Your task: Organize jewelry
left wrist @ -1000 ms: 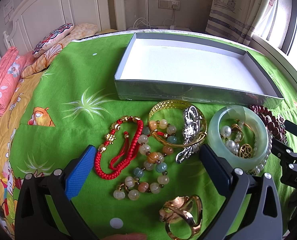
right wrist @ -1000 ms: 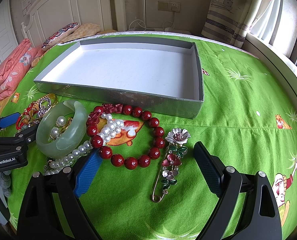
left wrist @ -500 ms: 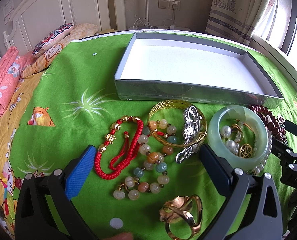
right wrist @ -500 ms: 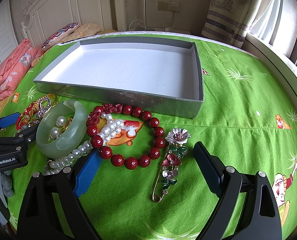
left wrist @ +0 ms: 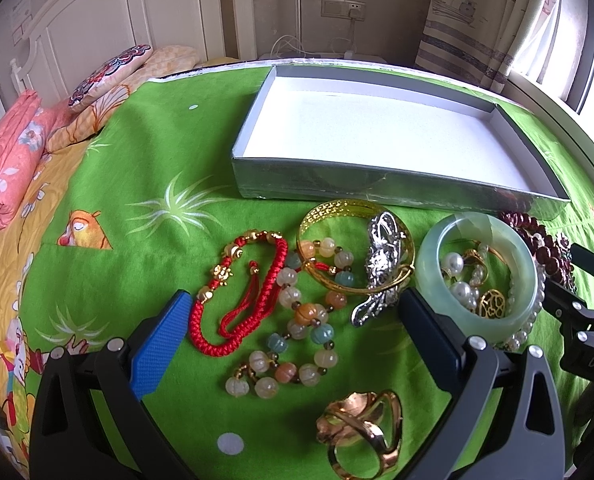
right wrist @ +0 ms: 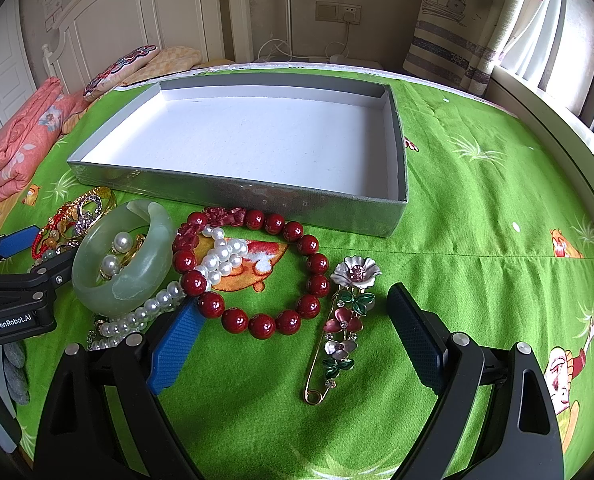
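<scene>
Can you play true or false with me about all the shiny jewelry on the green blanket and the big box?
1. The silver box has jewelry inside. False: nothing lies in it.
2. Pearls sit inside the jade bangle. True.
3. The right gripper is squeezing the flower brooch. False: it is open, holding nothing.
4. The dark red bead bracelet lies in front of the box. True.
5. The left gripper is open above the red cord bracelet. True.
</scene>
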Available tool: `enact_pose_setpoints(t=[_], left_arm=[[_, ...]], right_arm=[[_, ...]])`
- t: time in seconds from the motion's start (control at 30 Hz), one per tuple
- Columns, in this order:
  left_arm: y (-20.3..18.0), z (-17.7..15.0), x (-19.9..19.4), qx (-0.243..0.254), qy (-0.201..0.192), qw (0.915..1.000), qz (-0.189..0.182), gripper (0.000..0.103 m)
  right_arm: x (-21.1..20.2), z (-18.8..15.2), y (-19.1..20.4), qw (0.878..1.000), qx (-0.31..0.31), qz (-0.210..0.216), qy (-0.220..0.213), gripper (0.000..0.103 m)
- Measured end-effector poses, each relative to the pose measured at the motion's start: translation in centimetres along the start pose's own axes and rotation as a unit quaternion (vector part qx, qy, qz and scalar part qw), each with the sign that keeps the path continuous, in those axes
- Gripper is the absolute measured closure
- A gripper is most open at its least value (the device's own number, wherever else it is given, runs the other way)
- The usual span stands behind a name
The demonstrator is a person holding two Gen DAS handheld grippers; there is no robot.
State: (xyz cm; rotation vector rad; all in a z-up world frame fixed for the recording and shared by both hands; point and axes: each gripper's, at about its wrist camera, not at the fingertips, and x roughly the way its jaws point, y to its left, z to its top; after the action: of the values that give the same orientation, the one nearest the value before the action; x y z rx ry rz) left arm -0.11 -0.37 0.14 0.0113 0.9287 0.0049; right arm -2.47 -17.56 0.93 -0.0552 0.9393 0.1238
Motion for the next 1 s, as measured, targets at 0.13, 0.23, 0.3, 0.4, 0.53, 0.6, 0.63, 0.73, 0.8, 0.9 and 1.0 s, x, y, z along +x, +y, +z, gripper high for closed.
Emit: enact_pose_setpoints(t=[0.13,0.23,0.3,0.4,0.53,0.6,0.63,0.73,0.8,0.9,1.0], left_arm=[[0.00,0.01,0.00,0.000,0.000,1.0000,0.000,0.002],[-0.03,0.01,0.00,0.000,0.000,1.0000,0.000,0.002],[-0.03,0.01,0.00,0.000,0.000,1.0000,0.000,0.002],[-0.06,0.01,-0.01,0.000,0.000,1.0000,0.000,0.002],[-0.02,0.01,0.00,0.000,0.000,1.0000,0.000,0.002],[-0.03,0.01,0.00,0.000,0.000,1.0000,0.000,0.002],[-0.01,0.00,0.00,0.000,0.000,1.0000,0.000,0.002],[-0.03,0.01,-0.01,0.000,0.000,1.0000,0.000,0.002],[-0.02,0.02,0.00,0.001,0.001,1.0000,0.000,0.002],[0.10,-0.23,-0.04,0.005,0.007,1.0000,-0.003,0.002],[0.22,-0.42,-0.23,0.013,0.015,0.9998,-0.009,0.002]], right_arm=[[0.00,0.01,0.01,1.000,0.000,0.000,0.000,0.016],[0.01,0.01,0.01,1.000,0.000,0.000,0.000,0.016],[0.01,0.00,0.00,1.000,0.000,0.000,0.000,0.016],[0.00,-0.01,-0.01,1.000,0.000,0.000,0.000,0.016],[0.00,-0.02,-0.03,1.000,0.000,0.001,0.000,0.016],[0.00,-0.03,-0.03,1.000,0.001,0.001,0.000,0.016],[0.00,-0.03,-0.03,1.000,0.000,0.001,0.000,0.016],[0.02,-0.01,-0.03,1.000,0.001,0.001,0.000,0.016],[0.03,0.01,-0.05,1.000,0.001,0.001,0.000,0.016],[0.04,0.01,0.06,1.000,-0.002,0.001,0.000,0.016],[-0.06,0.09,-0.12,1.000,-0.006,-0.002,0.000,0.016]])
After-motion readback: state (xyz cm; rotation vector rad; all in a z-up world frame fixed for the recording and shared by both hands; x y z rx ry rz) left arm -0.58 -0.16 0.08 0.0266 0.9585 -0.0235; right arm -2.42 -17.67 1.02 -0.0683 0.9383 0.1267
